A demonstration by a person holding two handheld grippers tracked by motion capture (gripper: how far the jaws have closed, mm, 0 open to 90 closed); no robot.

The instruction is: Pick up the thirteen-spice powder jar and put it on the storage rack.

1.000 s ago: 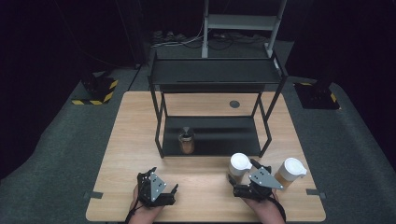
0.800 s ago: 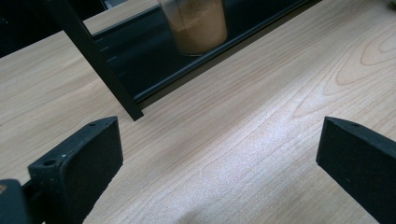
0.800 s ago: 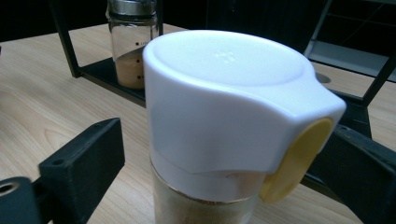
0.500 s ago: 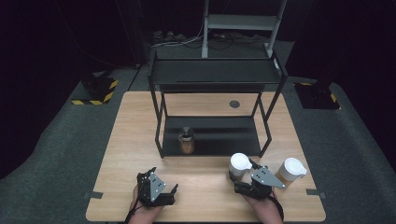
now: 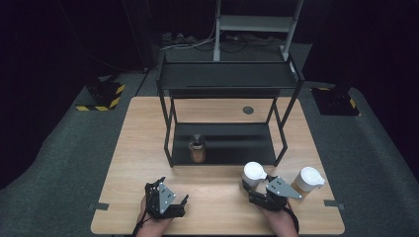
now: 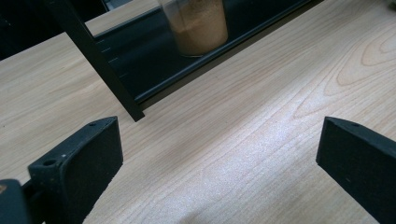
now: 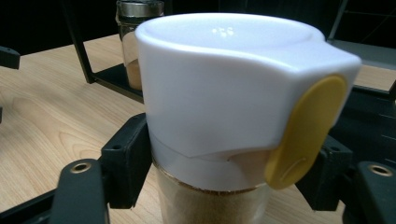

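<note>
White-capped spice jar [image 7: 224,116] before black rack [image 5: 225,81]: our right gripper [image 7: 224,179], jaws just closed, pinches glass below cap. Rigid, slippery, breakable; we grip low.

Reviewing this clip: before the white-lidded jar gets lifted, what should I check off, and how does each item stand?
1. Right hand-held gripper shut on the white-lidded jar: ok; its jaws have just been closing.
2. Jaws sit below the lid, on the glass: ok.
3. Jar upright: ok.
4. Second white-lidded jar stands apart: ok.
5. Left hand-held gripper open, holding nothing: ok.
6. Room on the rack's lower shelf beside the spice jar: ok.
</note>
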